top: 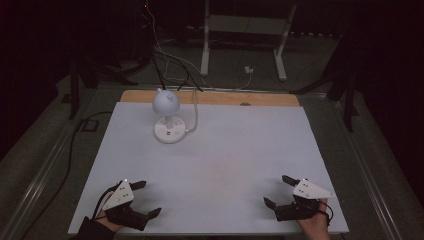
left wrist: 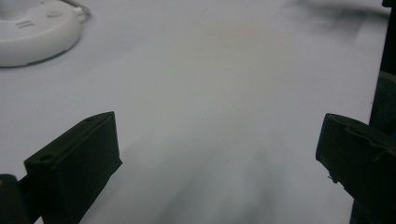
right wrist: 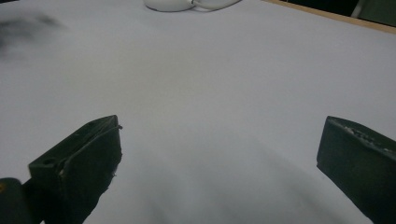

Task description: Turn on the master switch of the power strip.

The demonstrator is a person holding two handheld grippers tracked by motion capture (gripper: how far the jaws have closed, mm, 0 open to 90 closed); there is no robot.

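A white sheet-covered surface (top: 225, 160) with a bare wooden strip along its far edge filled the middle of the high view, dimly lit against a dark room. In the upper left part of that surface stood a small white lamp with a rounded globe head (top: 165, 101) on a round white base (top: 169, 130), and a white cord (top: 194, 112) curved away from the base toward the far edge.

At the lower left of the high view the left tongs (top: 147, 198) rested near the surface's front edge, held by a hand in a dark sleeve, jaws spread wide with nothing between them. At the lower right the right tongs (top: 277, 191) sat likewise near the front edge, jaws wide apart and holding nothing. Both were well apart from the lamp.

In the left gripper view the round base (left wrist: 32, 30) appeared in the upper left corner. In the right gripper view it (right wrist: 170, 4) sat at the top edge, left of centre.
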